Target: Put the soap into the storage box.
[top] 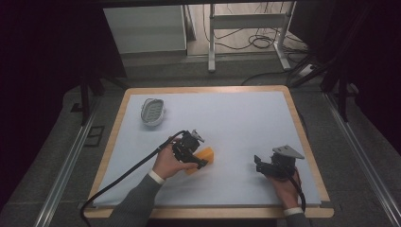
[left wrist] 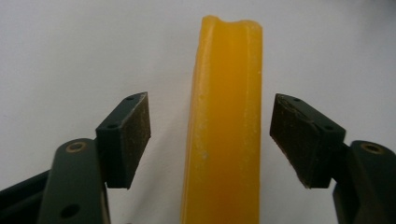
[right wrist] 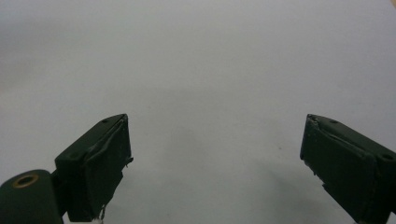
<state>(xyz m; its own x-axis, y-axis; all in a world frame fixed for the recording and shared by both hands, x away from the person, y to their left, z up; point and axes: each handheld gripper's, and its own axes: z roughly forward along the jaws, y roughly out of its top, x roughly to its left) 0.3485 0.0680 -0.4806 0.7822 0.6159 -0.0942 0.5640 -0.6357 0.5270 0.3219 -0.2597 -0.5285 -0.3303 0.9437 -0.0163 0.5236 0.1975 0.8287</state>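
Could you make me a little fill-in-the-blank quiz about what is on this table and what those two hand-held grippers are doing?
1. The bar lying between the jaws of the left hand-held gripper is ____ in colour.
2. The pads of that gripper do not yet ____ the bar.
3. The right hand-held gripper has ____ between its open jaws.
4. The white soap dish sits near the table's far ____ corner.

Missing words: yellow; touch; nothing; left

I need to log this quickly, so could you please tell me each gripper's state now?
Left gripper: open, jaws either side of the orange bar, not touching it.
Right gripper: open, holding nothing.
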